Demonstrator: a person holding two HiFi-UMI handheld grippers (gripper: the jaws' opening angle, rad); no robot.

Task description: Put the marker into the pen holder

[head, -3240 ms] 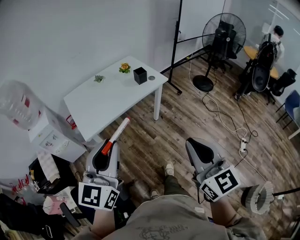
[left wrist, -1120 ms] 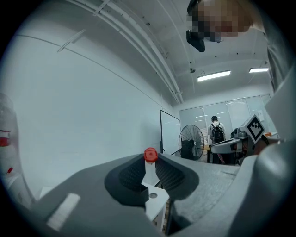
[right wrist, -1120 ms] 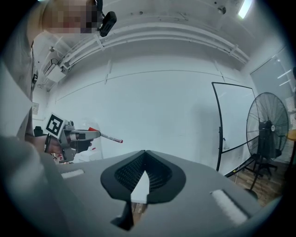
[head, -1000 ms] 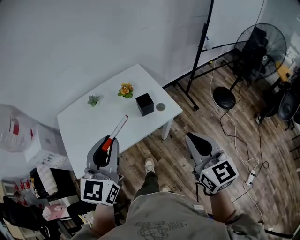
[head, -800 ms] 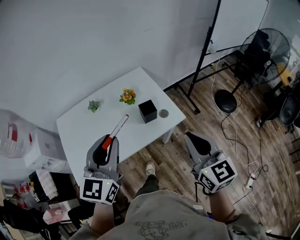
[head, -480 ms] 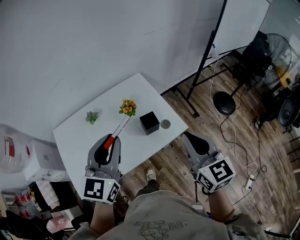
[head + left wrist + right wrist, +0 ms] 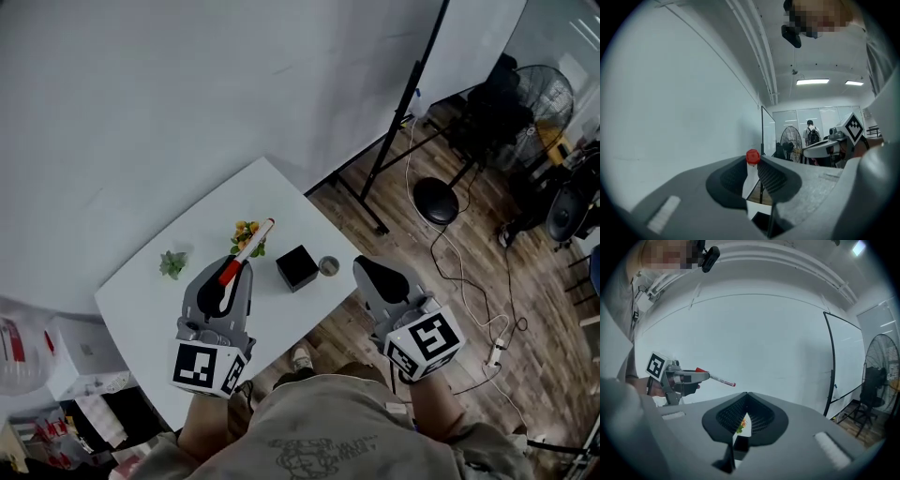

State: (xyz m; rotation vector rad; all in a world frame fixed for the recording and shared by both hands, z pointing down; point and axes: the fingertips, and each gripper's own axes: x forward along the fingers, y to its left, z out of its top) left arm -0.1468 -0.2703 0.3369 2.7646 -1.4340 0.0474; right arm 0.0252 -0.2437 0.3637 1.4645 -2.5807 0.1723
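Observation:
My left gripper [image 7: 234, 272] is shut on a white marker [image 7: 251, 244] with a red cap, which sticks out forward and upward over the white table [image 7: 141, 300]. In the left gripper view the marker's red end [image 7: 752, 156] shows between the closed jaws. The pen holder [image 7: 296, 267], a black open cube, stands on the table just right of the marker's tip. My right gripper [image 7: 378, 277] hovers right of the holder, shut with nothing in it. The right gripper view shows the left gripper [image 7: 686, 377] with the marker [image 7: 718, 378], and the holder [image 7: 740, 442] below its own jaws.
On the table stand orange flowers [image 7: 246, 232], a small green plant [image 7: 172, 263] and a small round object [image 7: 328, 265] beside the holder. A whiteboard stand [image 7: 403, 103], a fan [image 7: 539, 94] and cables [image 7: 459, 272] occupy the wooden floor to the right.
The table, seen far ahead at first, now lies right under both grippers. The marker stays held in the left gripper and now points over the flowers beside the holder.

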